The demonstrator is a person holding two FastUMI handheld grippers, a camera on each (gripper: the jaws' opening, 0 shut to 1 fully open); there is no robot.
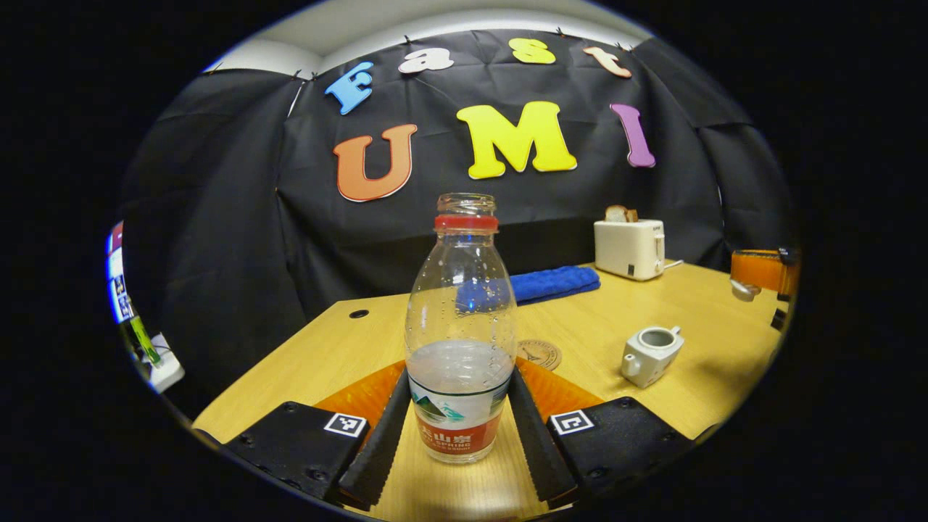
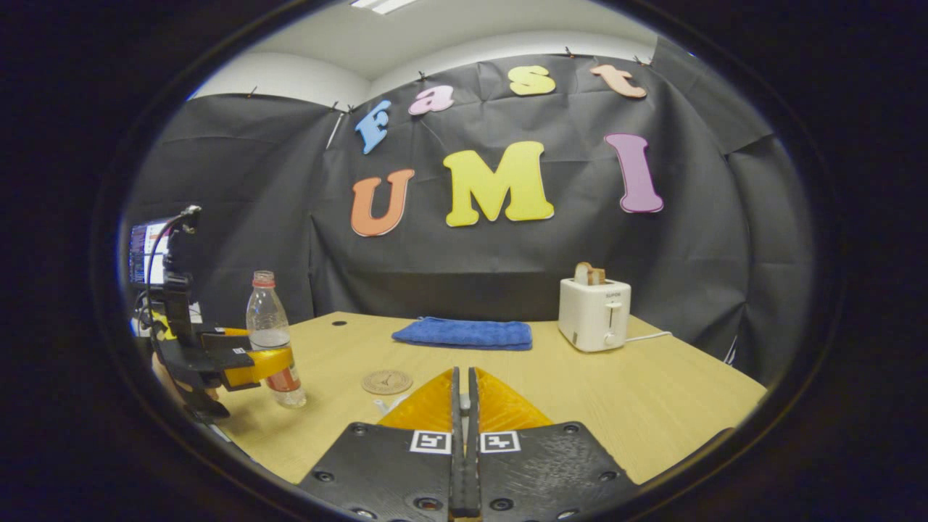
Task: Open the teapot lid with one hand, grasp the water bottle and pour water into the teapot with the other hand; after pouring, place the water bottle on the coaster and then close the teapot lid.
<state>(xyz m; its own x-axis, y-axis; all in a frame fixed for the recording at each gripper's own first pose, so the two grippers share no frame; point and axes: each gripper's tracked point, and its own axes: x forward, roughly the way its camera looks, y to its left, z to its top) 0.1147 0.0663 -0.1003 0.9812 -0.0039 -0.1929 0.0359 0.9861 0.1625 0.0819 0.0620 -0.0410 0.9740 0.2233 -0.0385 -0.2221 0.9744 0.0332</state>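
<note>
Now the bottle was being grasped, with the teapot lid already off.

The clear plastic water bottle with a red neck ring [image 1: 461, 330], uncapped and partly filled, was seen standing upright on the pale wooden table [image 1: 696, 391], between the fingers of the left gripper [image 1: 458, 428], which were pressed on its sides at the label. The small white ceramic teapot [image 1: 650, 354] was seen open, to the right and apart from the bottle. The right gripper [image 2: 464, 406] was closed narrow, and whether the lid was held there cannot be told. Next, lifting and tilting over the teapot mouth would be needed. The round brown coaster [image 1: 538, 354] lay just behind the bottle. Behind were a blue folded towel [image 1: 554, 283] and a white toaster with bread [image 1: 629, 247].
</note>
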